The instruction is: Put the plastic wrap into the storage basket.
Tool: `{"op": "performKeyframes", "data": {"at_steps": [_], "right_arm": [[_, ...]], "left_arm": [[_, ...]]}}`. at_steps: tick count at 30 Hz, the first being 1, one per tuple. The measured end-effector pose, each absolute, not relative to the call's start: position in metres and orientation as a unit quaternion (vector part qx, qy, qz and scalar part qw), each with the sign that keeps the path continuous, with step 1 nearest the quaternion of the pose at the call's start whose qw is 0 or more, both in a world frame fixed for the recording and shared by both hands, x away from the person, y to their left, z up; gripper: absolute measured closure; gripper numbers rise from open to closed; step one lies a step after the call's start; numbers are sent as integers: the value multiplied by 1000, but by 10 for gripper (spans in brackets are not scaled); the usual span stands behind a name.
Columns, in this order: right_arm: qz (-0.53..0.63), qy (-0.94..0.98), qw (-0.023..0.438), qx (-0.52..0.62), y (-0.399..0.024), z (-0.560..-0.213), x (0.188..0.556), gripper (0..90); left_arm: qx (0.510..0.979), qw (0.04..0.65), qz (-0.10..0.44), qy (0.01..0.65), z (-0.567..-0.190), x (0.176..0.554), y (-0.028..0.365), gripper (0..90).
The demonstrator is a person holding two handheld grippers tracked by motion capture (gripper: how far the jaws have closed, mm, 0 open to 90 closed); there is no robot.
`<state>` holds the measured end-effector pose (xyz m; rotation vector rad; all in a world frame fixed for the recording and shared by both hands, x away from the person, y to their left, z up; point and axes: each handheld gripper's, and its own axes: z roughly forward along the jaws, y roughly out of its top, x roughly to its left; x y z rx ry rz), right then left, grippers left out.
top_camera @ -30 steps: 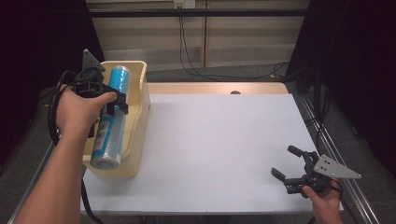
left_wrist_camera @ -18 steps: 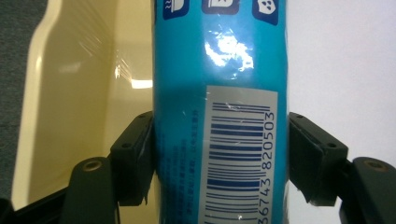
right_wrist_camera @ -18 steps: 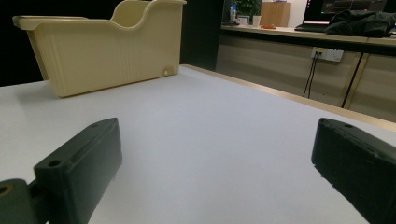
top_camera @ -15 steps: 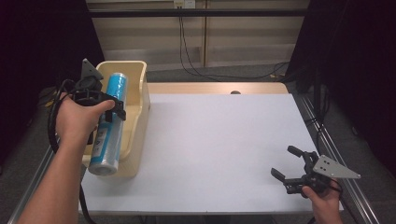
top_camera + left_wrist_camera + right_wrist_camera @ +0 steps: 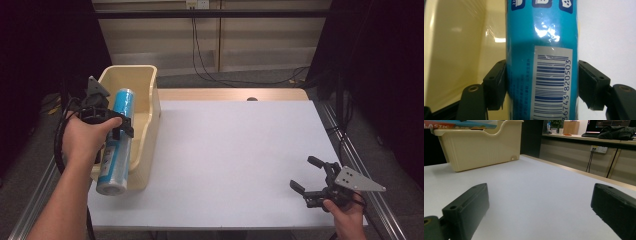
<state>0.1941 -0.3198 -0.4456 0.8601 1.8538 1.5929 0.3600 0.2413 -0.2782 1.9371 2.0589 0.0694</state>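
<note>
A long blue roll in clear wrap lies lengthwise over the cream plastic bin at the table's left edge, its near end sticking out past the bin's front. My left gripper is shut across the roll's middle; the left gripper view shows both pads pressed on the blue roll at its barcode label, with the bin's inside wall behind. My right gripper rests open and empty at the table's front right. In the right gripper view its jaws stand wide apart, with the bin far off.
The white tabletop stretches bare between the bin and the right gripper. A wooden strip runs along the table's far edge. Metal rails flank both sides, and cables hang behind the table.
The left hand has drawn the roll slightly left and toward the near side, lifting it higher over the bin. The right gripper has stayed put.
</note>
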Motion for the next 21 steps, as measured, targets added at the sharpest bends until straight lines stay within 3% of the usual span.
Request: {"op": "performKeyframes", "data": {"at_steps": [21], "right_arm": [[591, 690, 272, 316, -320, -445, 194, 13]], "left_arm": [[671, 151, 27, 725, -289, 364, 243, 317]]}}
